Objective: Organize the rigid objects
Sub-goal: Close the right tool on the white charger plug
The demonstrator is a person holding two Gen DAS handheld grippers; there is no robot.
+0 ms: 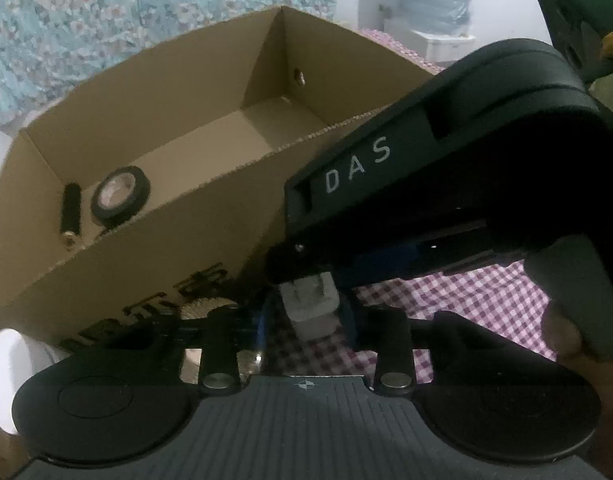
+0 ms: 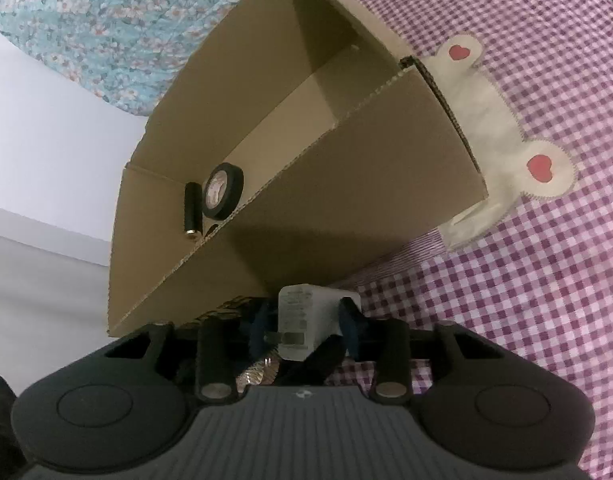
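Note:
A brown cardboard box (image 1: 118, 240) (image 2: 346, 184) stands open on the checked cloth. Inside at its near-left end lie a black tape roll (image 1: 120, 192) (image 2: 222, 190) and a black cylinder with a brass tip (image 1: 71, 214) (image 2: 192, 212). My right gripper (image 2: 306, 326) is shut on a white charger plug (image 2: 306, 320), held low in front of the box wall. In the left wrist view the right gripper's black body marked DAS (image 1: 446, 168) crosses the frame, with the plug (image 1: 312, 300) under it. My left gripper (image 1: 306, 320) sits at the plug; whether it grips is unclear.
A purple and white checked cloth (image 2: 526, 280) covers the surface. A beige patch with red hearts (image 2: 502, 136) lies under the box's right end. A white round object (image 1: 6, 376) sits at the left edge. A floral curtain (image 1: 106, 20) and a water bottle (image 1: 434, 4) stand behind.

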